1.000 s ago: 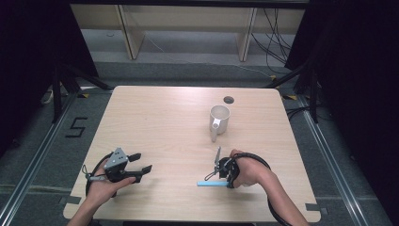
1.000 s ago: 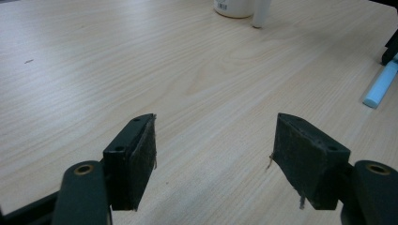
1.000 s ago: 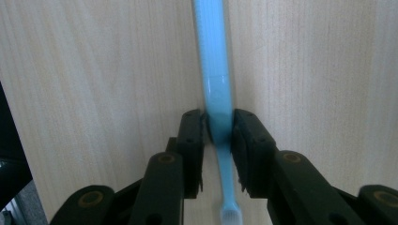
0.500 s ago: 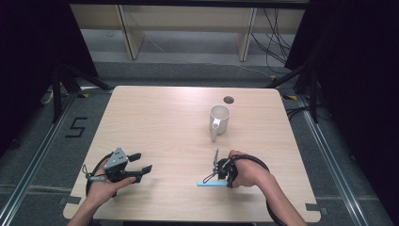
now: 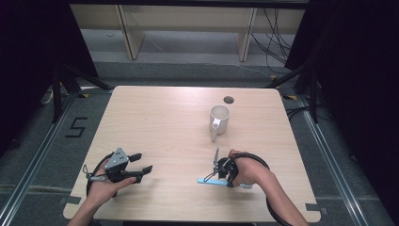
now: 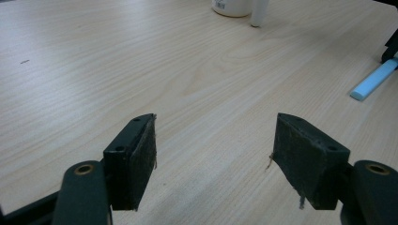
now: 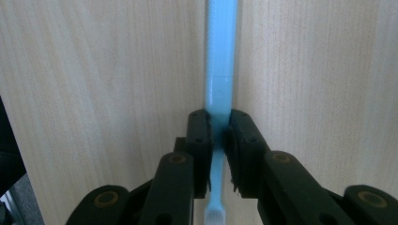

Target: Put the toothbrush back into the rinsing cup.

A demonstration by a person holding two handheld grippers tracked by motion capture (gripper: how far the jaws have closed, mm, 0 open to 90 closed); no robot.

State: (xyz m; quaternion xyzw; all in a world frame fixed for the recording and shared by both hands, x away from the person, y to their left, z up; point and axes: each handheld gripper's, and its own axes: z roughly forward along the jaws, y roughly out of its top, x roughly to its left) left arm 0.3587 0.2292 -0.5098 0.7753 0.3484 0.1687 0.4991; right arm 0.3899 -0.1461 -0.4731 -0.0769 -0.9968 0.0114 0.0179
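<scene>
Table (image 5: 155, 117): light wood, bears all items. 
Mug (image 5: 219, 119): white, upright, far right part of table. 
Left gripper (image 5: 141, 169): near left of mug, jaws wide apart, nothing between. 
Right gripper (image 7: 219, 136): near side of mug, jaws just closing onto toothbrush. 
Toothbrush (image 7: 220, 61): light blue, flat on table, pinched mid-handle.

Lab, black curtains (image 5: 28, 56), floor rails (image 5: 33, 165), cables (image 5: 277, 42)

Only a mug (image 5: 220, 118) interrupts the open table (image 5: 160, 122).
</scene>
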